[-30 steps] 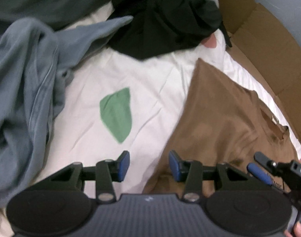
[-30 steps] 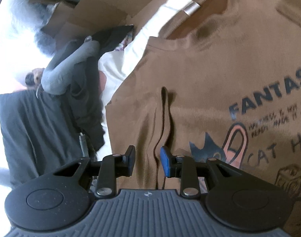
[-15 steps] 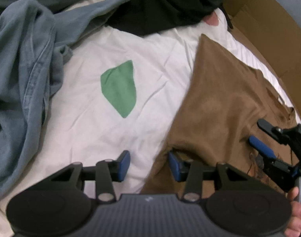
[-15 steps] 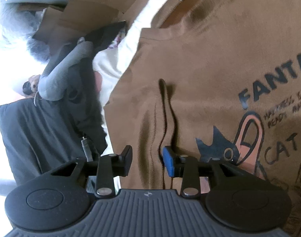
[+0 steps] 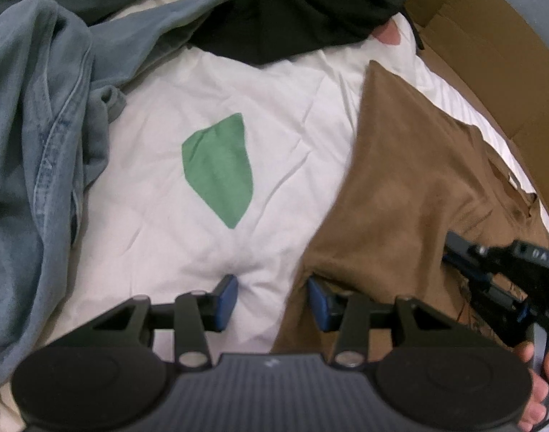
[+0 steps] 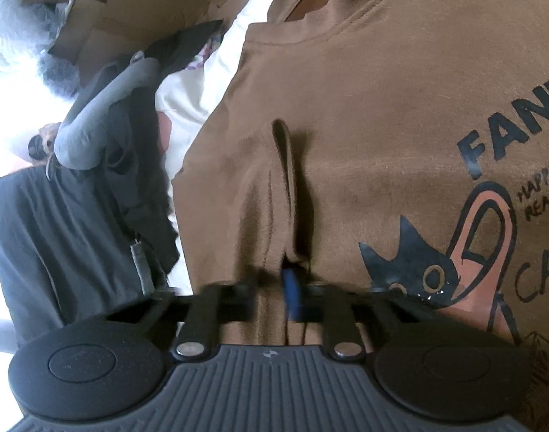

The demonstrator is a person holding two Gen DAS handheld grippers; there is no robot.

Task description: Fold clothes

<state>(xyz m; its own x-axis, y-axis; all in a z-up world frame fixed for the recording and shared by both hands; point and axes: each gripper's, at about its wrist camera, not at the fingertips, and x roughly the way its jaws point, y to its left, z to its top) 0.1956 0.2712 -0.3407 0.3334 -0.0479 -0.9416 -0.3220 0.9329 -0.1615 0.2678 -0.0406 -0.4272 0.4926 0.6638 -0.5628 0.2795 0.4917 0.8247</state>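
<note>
A brown T-shirt (image 5: 411, 198) with a cat print lies spread on the white sheet (image 5: 292, 108). In the right wrist view the brown T-shirt (image 6: 382, 108) fills the frame. My right gripper (image 6: 292, 288) is shut on a raised ridge of its cloth (image 6: 288, 180) below the collar. My left gripper (image 5: 272, 298) is open at the shirt's left edge, with bare sheet between its jaws and its right pad at the brown hem. In the left wrist view the right gripper (image 5: 454, 252) rests on the shirt at the right.
A blue denim garment (image 5: 40, 144) is heaped on the left and a black one (image 5: 292, 7) at the back. A green patch (image 5: 220, 169) marks the sheet. Cardboard (image 5: 472, 28) borders the right side. Dark clothes (image 6: 58, 234) lie beyond the shirt's left edge.
My right gripper's jaws have closed together on the ridge of brown cloth that stood between them. The left gripper stays open near the shirt's edge.
</note>
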